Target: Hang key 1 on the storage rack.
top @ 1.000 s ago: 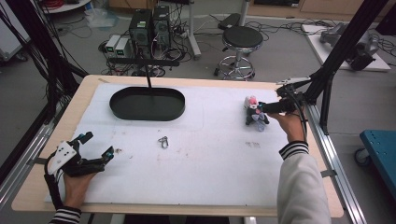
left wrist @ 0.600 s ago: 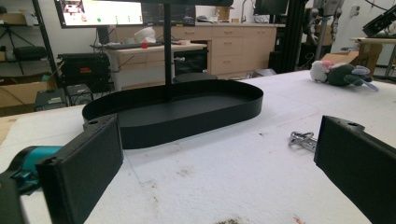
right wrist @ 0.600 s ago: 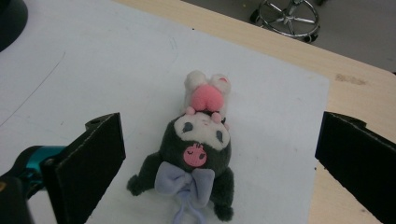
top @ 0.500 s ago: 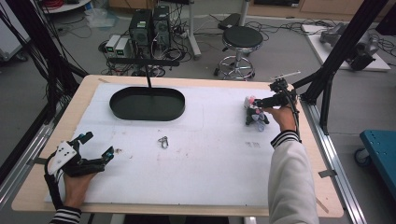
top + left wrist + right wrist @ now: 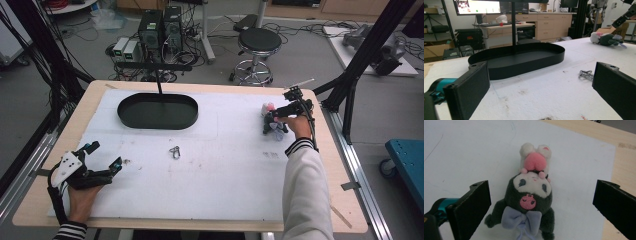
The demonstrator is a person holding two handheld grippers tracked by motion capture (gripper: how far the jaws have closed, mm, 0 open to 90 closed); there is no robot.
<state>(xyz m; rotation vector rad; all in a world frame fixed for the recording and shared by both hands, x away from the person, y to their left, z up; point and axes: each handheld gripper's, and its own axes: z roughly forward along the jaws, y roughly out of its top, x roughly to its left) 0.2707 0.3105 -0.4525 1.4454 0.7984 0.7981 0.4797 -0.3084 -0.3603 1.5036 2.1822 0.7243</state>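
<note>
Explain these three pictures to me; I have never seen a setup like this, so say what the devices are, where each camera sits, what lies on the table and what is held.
A person sits at a table covered in white, holding a two-jaw tool in each hand. One picture looks down from above. The other two come from cameras riding on the tools, looking out between their black jaws.

The left tongs rest open near the table's front left corner, holding nothing. The right tongs are open too, poised over a dark plush toy with a lilac bow, white ears and a pink heart; the jaws stand either side of it without touching.

Also there: a black oval tray and a small metal clip mid-table.
</note>
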